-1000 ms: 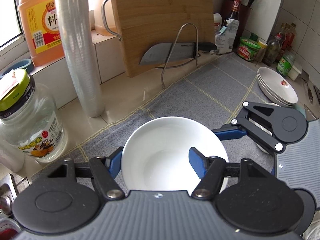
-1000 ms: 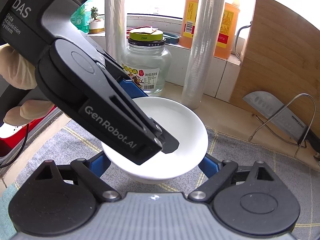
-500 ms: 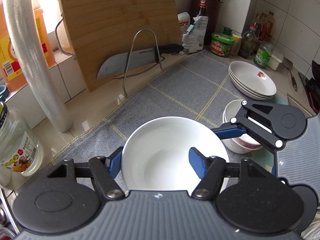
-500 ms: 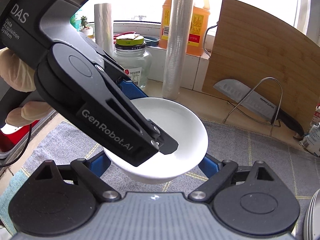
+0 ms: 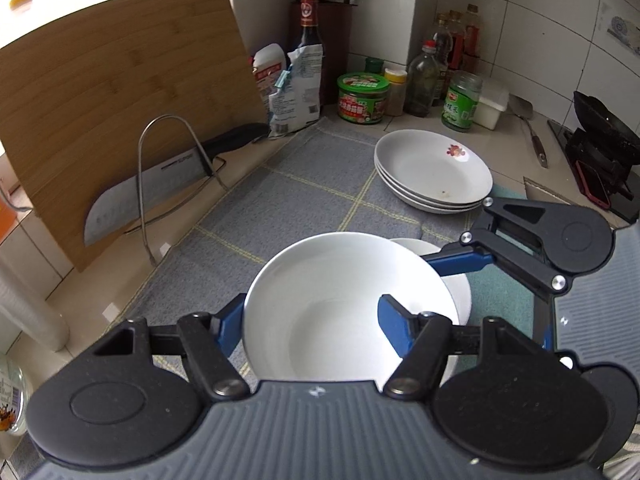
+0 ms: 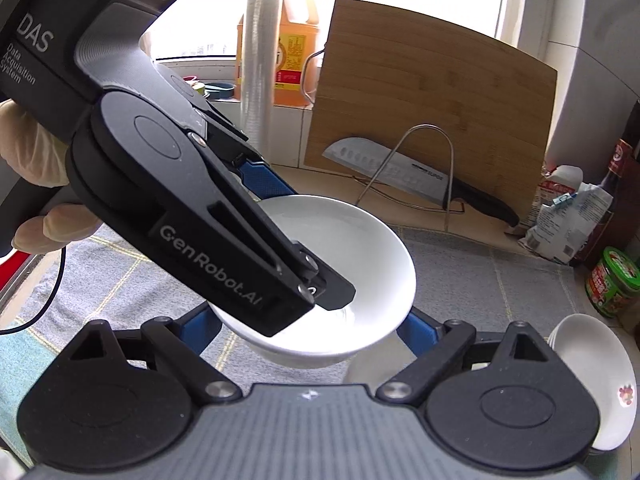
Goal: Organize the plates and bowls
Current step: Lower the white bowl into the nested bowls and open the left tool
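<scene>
Two handheld grippers carry a white bowl [image 5: 344, 300] across a kitchen table [image 5: 280, 184] laid with a grey mat. The scene behind it has shifted: a second ago the glass jar and the roll of film stood level with the bowl, and now the bamboo cutting board [image 5: 120, 112] lies off to one side while the stack of plates [image 5: 434, 170] sits just beyond the bowl.

The left gripper [image 5: 312, 316] clamps the bowl's wall, one blue finger outside the rim and the other inside the basin, its fingers drawn narrow on the porcelain. The right gripper [image 6: 304, 320] straddles the bowl from the other side, its fingers standing wide at the bowl's flanks; whether they press on it or only cradle it cannot be told from these views. A gloved hand [image 6: 36, 152] grips the left tool's handle.

The bowl rides clear of the mat, tilted slightly, and now overlaps a second white bowl [image 5: 452, 276] that rests on the mat nearer than the stack of plates. That suggests the carry is almost done: the held bowl looks bound for nesting into the resting one, bowls beside the plates. What seems left is to centre it over the lower rim, bring it down level and release. A skewed descent could chip a rim or nudge the lower bowl toward the plates.
</scene>
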Demonstrator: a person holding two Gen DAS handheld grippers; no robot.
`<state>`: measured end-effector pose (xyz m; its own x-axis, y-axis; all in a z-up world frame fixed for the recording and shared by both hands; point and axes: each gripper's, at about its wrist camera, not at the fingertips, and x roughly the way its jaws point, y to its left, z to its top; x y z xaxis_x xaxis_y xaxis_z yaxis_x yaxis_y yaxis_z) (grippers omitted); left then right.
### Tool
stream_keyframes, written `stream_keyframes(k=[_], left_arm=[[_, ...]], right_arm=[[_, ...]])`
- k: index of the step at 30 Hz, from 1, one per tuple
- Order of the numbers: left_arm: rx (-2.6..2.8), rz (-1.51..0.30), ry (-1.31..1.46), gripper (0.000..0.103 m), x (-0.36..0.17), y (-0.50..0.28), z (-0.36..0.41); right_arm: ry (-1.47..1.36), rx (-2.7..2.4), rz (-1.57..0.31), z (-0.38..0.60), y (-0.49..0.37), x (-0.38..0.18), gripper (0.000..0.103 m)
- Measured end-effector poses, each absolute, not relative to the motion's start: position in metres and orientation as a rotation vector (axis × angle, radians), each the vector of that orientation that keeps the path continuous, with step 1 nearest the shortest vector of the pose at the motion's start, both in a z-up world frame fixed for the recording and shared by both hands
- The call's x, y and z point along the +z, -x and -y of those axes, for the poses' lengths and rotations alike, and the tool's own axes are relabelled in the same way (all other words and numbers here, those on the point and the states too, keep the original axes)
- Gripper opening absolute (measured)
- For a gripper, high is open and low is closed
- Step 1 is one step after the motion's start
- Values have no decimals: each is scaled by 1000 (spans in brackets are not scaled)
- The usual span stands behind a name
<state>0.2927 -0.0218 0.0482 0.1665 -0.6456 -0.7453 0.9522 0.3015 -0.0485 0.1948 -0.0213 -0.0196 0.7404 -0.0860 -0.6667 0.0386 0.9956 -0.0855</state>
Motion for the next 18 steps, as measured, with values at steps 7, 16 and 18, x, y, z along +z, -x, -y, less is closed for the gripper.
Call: stream_keyframes(k=[7, 16, 18], left_arm=[[-1280, -729, -528, 68, 49, -280, 60], [-1324, -745, -555, 68, 39, -275, 87], [-1327, -761, -556, 68, 35, -275, 90]], right_arm=[[52, -150, -734, 48, -176, -17, 95], [2, -193, -754, 73, -167, -26, 95], [-24, -192, -764, 78, -168, -30, 96]])
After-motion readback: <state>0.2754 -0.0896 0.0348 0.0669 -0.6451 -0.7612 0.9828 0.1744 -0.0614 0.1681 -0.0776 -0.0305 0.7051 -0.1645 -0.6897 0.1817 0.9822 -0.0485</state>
